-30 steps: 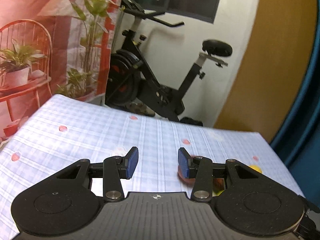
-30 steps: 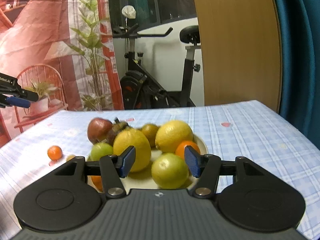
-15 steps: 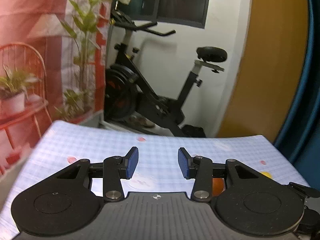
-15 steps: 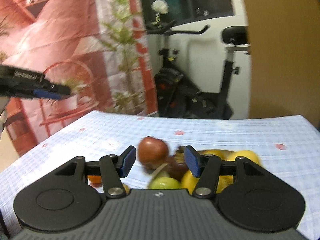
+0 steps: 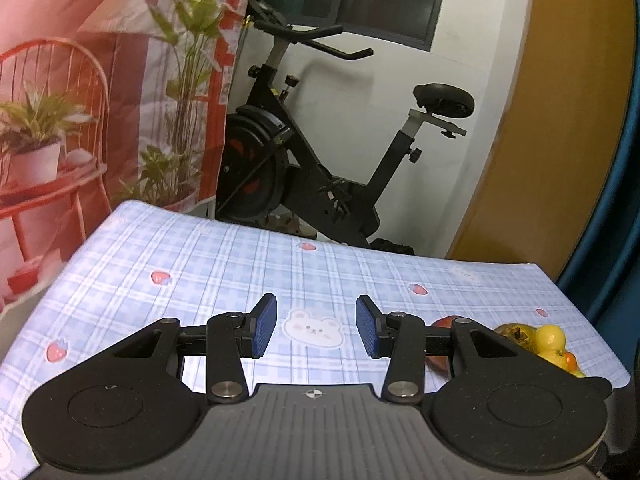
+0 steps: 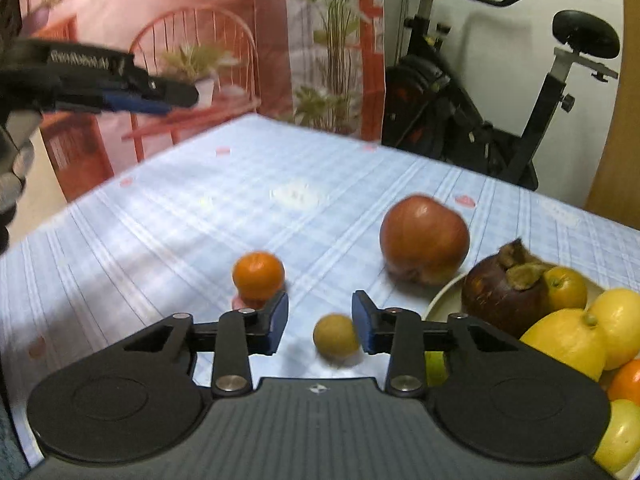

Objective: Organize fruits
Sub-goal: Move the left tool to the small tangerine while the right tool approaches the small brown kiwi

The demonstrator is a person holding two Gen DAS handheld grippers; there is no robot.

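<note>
Fruit lies in two groups, which explains where each tool sits. Most of it is heaped on a pale plate (image 6: 442, 294) at the right of the checked tablecloth (image 6: 256, 200): lemons (image 6: 568, 342), a dark brown fruit with a dried cap (image 6: 502, 292) and a small orange (image 6: 566, 288). A red apple (image 6: 424, 238) rests on the cloth touching or just beside the plate's rim; a tangerine (image 6: 259, 274) and a small yellow-brown fruit (image 6: 335, 335) lie loose nearer the camera. The right gripper (image 6: 320, 324) is lowered over the loose pieces, its jaws closing with the small yellow-brown fruit between them, though the blue pads do not appear to press on it yet; it is probably picking up strays for sorting. The left gripper (image 5: 316, 330) hovers over bare cloth with a bear print (image 5: 314, 328), its jaws apart and empty, seemingly waiting clear of the working side.
</note>
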